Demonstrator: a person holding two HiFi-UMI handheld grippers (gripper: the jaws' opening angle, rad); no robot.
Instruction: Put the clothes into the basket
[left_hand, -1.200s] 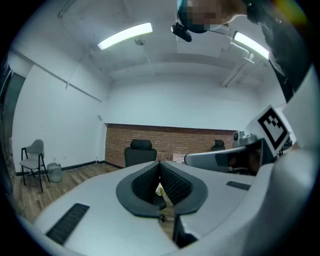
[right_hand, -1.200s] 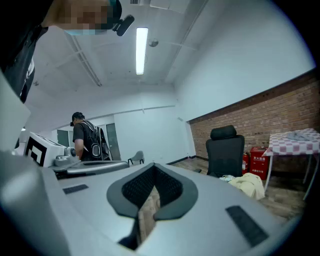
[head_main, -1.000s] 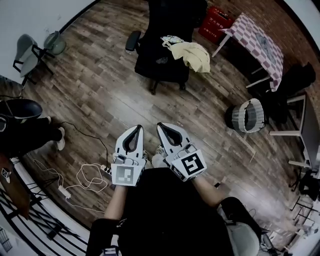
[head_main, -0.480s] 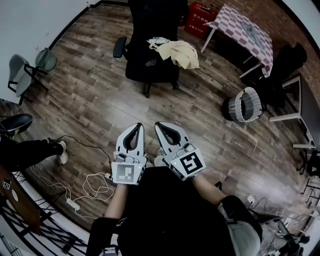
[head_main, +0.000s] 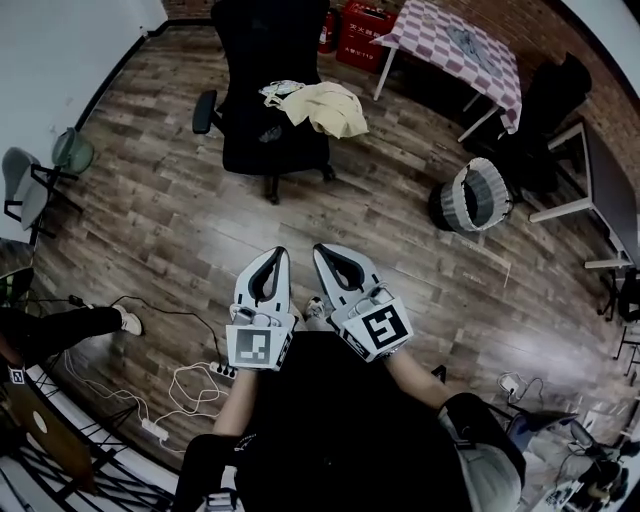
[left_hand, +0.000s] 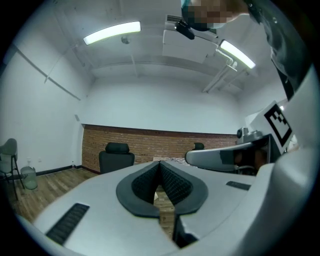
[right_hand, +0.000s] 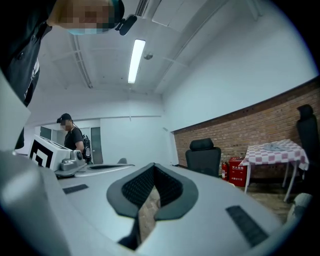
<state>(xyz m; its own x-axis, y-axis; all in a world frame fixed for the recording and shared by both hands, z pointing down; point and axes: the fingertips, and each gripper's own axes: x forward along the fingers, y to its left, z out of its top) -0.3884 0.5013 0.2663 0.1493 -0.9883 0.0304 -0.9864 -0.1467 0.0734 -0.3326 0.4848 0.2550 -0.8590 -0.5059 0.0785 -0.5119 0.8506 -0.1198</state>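
A pale yellow garment (head_main: 326, 107) lies draped over the seat and arm of a black office chair (head_main: 262, 120), with a smaller light cloth (head_main: 280, 90) beside it. The basket (head_main: 472, 196), white-walled with a dark rim, stands on the wood floor to the right. Both grippers are held close to the person's body, far from chair and basket, pointing level. My left gripper (head_main: 274, 254) is shut and holds nothing. My right gripper (head_main: 325, 250) is shut and empty too. In the left gripper view the black chair (left_hand: 116, 155) shows ahead past the tips (left_hand: 160, 163); the right gripper view looks over closed tips (right_hand: 153, 166).
A table with a checked cloth (head_main: 455, 45) and red boxes (head_main: 368, 20) stand at the back. Cables and a power strip (head_main: 190, 375) lie on the floor at the left. A desk (head_main: 605, 200) is at the right. Another person (right_hand: 72, 137) stands in the background.
The whole view has shifted: the chair with the clothes and the basket have slid left and closer in the head view. Both grippers keep their pose, side by side and shut.
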